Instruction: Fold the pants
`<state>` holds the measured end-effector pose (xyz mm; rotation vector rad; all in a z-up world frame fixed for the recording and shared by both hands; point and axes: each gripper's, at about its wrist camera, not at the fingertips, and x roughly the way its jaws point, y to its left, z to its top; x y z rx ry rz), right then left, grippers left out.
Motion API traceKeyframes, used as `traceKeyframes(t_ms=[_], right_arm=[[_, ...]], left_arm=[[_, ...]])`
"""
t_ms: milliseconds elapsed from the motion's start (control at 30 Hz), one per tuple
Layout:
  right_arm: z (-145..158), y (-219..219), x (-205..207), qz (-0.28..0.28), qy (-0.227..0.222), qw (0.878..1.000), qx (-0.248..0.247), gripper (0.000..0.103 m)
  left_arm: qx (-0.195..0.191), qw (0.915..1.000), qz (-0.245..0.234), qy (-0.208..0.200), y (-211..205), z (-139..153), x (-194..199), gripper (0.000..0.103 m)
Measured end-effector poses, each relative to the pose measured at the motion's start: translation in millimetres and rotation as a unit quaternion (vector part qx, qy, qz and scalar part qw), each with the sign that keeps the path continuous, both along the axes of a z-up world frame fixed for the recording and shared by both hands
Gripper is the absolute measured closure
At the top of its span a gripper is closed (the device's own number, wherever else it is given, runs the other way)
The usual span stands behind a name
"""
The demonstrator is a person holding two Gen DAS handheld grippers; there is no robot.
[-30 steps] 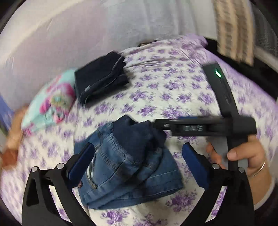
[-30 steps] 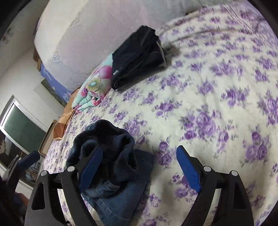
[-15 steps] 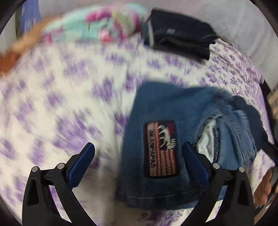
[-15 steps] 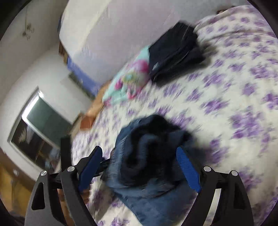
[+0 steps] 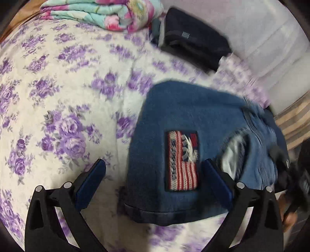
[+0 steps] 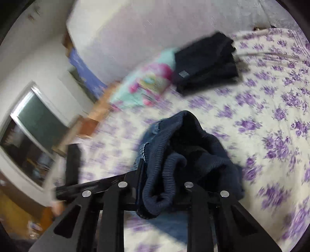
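Folded blue jeans (image 5: 180, 120) with a flag patch (image 5: 183, 160) lie on the flowered bed sheet (image 5: 58, 97). My left gripper (image 5: 153, 180) is open, its blue pads on either side of the jeans' near left edge. My right gripper (image 6: 155, 186) is shut on the jeans' dark ribbed waistband (image 6: 174, 162), which bunches up between its fingers; the jeans (image 6: 151, 135) lie just beyond. The right gripper also shows at the right edge of the left wrist view (image 5: 290, 170).
A folded dark garment (image 5: 193, 42) lies at the head of the bed beside a folded floral blanket (image 5: 108, 13). Both show in the right wrist view, the garment (image 6: 205, 60) and the blanket (image 6: 147, 83). A white wall (image 6: 135, 29) stands behind; a window (image 6: 29, 131) is at left.
My right gripper has closed on the waistband of the jeans. My left gripper swung round to the patch side of the jeans and moved closer, still open.
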<state>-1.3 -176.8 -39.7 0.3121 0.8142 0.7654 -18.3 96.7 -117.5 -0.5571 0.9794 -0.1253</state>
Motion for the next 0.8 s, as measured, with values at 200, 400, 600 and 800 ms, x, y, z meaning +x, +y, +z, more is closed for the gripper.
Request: traceKeyframes(t_ms=[200, 400, 600, 800], right_arm=[[-21, -34, -19, -0.065, 0.030, 0.997, -0.021, 0.069], [-55, -69, 1, -0.128, 0.085, 0.987, -0.048, 0.047], [20, -24, 7, -0.100, -0.083, 0.984, -0.118, 0.050], [-6, 50, 63, 0.015, -0.009, 0.992, -0.123, 0.069]], left_arm=[[0.045, 0.9964, -0.071, -0.015, -37, 6, 11, 0.005], [0.053, 0.9950, -0.073, 0.041, -49, -25, 37, 0.004], [0.038, 0.9980, -0.048, 0.016, -20, 9, 35, 0.005], [0.065, 0.9970, 0.020, 0.038, -9, 9, 84, 0.005]])
